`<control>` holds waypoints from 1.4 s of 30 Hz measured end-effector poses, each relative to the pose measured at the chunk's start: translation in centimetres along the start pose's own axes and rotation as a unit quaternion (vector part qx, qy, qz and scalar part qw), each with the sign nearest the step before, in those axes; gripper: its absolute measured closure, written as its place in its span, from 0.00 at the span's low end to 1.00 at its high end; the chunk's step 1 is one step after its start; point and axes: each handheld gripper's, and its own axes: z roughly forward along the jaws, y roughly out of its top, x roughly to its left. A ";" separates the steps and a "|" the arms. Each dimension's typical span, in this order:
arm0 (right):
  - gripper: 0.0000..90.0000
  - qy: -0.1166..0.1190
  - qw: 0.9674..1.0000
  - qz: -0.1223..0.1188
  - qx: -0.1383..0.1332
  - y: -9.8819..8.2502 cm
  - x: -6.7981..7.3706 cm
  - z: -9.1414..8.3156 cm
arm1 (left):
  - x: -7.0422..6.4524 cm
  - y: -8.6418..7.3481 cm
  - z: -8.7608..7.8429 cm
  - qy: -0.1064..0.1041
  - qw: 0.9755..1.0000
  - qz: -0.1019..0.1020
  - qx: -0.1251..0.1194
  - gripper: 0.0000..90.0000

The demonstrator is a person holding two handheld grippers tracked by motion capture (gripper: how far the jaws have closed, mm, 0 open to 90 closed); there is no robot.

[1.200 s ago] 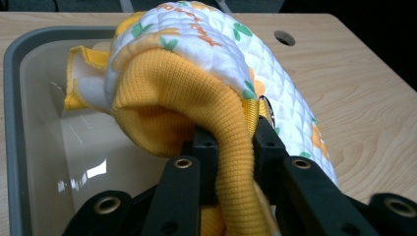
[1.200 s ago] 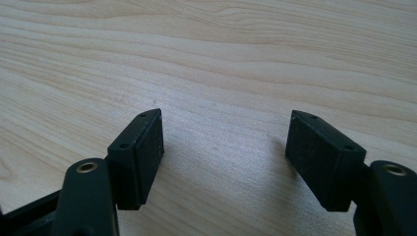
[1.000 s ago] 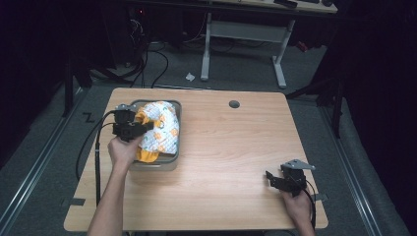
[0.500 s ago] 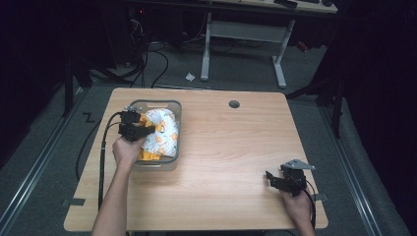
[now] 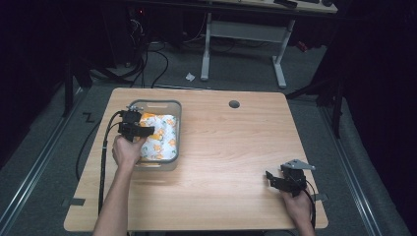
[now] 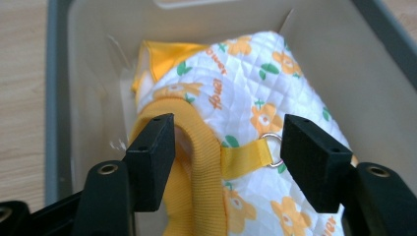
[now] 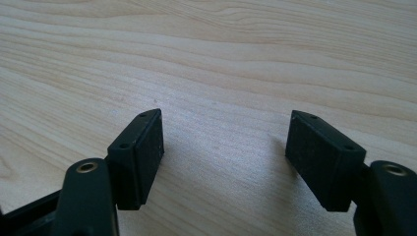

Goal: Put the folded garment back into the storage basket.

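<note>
Your left gripper (image 5: 147,131) hangs over the near-left part of the grey bin (image 5: 174,105), which sits on the left half of the wooden table (image 5: 236,142). Its jaws have just been opening and now stand apart with nothing pressed between the pads. In the left gripper view (image 6: 223,147) the quilted bag (image 6: 255,108), white with orange flowers, lies inside the bin (image 6: 59,73). Its yellow strap (image 6: 201,167) runs up between your jaws, just beside the left-hand pad; whether it touches that pad you cannot tell. A short yellow tab with a metal ring (image 6: 272,147) sits close to the other pad. From above, the bag (image 5: 162,140) fills most of the bin

Further right, the round grommet hole (image 5: 234,104) sits near the table's far edge. Your right gripper (image 5: 275,181) rests low at the near-right corner, well apart from the bin. In the right gripper view its jaws (image 7: 223,147) are spread wide over bare wood (image 7: 221,59), holding nothing
</note>
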 end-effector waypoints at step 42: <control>0.34 0.000 1.000 0.000 0.000 0.0 0.0 0.0 | -6.2 -1.8 -6.6 -0.101 0.987 0.027 -0.124 0.36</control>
